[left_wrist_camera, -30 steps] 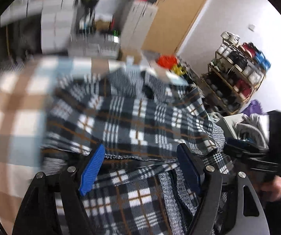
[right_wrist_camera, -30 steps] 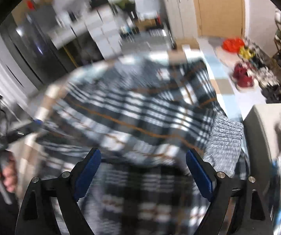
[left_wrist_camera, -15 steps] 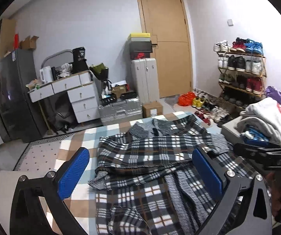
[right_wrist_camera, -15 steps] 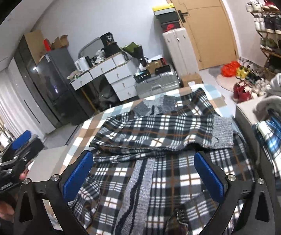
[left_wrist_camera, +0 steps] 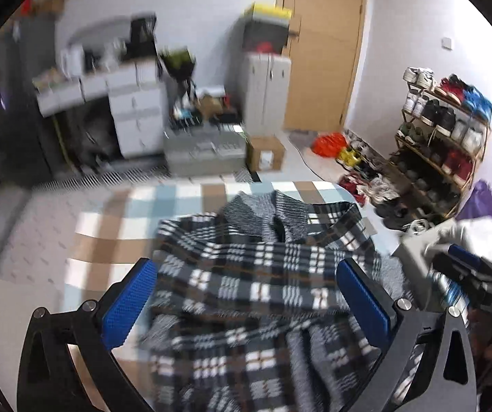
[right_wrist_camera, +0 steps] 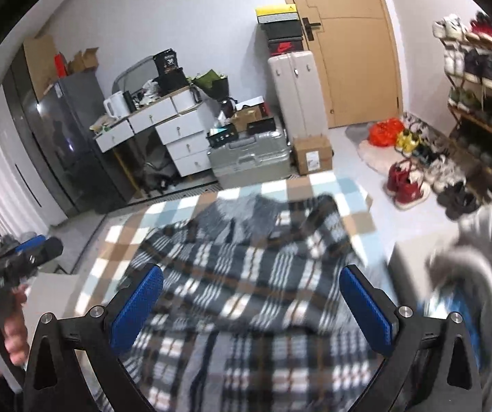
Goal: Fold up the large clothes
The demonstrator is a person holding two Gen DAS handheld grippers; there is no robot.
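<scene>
A dark plaid shirt [left_wrist_camera: 263, 274] with a grey knit collar lies partly folded on a checked blue, brown and white cloth [left_wrist_camera: 108, 237]. It also shows in the right wrist view [right_wrist_camera: 246, 274], blurred. My left gripper [left_wrist_camera: 246, 302] is open and empty above the shirt's near half. My right gripper [right_wrist_camera: 251, 305] is open and empty above the same shirt. The right gripper also shows at the right edge of the left wrist view [left_wrist_camera: 469, 274], and the left gripper at the left edge of the right wrist view [right_wrist_camera: 19, 257].
A pile of other clothes [right_wrist_camera: 479, 257] sits on a box to the right. A shoe rack [left_wrist_camera: 445, 137] stands by the right wall. Drawers [right_wrist_camera: 180, 130], a metal case [right_wrist_camera: 249, 161], a cardboard box [right_wrist_camera: 312, 154] and a door [right_wrist_camera: 349, 44] are beyond the cloth.
Both grippers opened wide, let go of the shirt and lifted off it. Since half a second ago both views have tilted down and closer to the shirt.
</scene>
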